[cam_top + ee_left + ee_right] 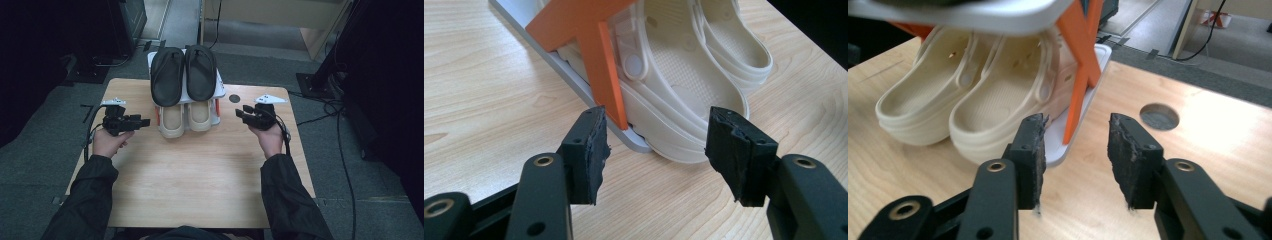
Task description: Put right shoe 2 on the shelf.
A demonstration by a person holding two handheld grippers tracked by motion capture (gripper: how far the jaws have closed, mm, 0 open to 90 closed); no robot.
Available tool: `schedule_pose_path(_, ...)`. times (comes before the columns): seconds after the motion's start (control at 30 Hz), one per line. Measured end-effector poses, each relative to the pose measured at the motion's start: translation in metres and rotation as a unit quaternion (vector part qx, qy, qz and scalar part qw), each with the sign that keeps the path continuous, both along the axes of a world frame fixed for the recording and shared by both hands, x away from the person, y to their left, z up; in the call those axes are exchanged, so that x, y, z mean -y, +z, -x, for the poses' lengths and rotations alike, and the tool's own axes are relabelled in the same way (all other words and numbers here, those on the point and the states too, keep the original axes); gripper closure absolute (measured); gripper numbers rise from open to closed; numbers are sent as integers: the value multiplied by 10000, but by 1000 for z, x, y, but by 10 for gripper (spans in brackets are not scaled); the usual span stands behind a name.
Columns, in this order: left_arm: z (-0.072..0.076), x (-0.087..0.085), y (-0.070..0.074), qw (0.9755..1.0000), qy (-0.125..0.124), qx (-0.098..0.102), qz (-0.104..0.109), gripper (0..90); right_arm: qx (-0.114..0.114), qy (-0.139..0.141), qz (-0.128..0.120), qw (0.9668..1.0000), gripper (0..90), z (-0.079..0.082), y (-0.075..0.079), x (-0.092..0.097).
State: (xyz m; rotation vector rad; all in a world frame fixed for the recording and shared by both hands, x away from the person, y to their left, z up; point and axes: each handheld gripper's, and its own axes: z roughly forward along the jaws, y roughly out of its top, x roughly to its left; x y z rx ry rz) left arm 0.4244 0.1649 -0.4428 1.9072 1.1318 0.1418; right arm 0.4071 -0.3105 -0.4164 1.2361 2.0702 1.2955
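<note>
Cream clogs [185,120]: a pair, side by side on the lower shelf of the rack [220,91], heels toward the person and jutting past the shelf edge.
Black sandals [183,74]: a pair, soles down on the top shelf, lying tilted, side by side and touching.
Rack: white shelves, orange struts, at the table's far edge.

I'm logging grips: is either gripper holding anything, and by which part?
Nothing is held: the left gripper and right gripper stand open beside the shoe rack.

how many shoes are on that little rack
4: two black slippers side by side on the top shelf, two cream clogs side by side on the bottom shelf.
</note>
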Motion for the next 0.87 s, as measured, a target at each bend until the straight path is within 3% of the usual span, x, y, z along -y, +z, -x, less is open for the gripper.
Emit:
schedule_pose_path(0.27, 5, 3, -3, 10000, -45, 36, -79, 395, -74, 112, 69, 9999, 580, 24, -31, 2)
schedule_pose_path(0.4, 7, 7, -4, 9997, -152, 18, -171, 381, -176, 111, 0, 9998, 575, 33, -42, 5)
schedule_pose_path(0.6, 12, 10, -9, 9997, -201, 46, -125, 368, -182, 123, -48, 9997, 539, 45, -56, 7)
schedule_pose_path(0.67, 13, 10, -10, 9996, -206, 116, -172, 352, -275, 155, 22, 9995, 533, 48, -62, 6)
schedule_pose_path(0.77, 15, 10, -11, 9997, -73, 166, -137, 337, -272, 234, 111, 9993, 511, 51, -64, 4)
schedule_pose_path(0.87, 15, 9, -12, 9995, -56, 231, -215, 320, -215, 259, -24, 9994, 499, 51, -62, 4)
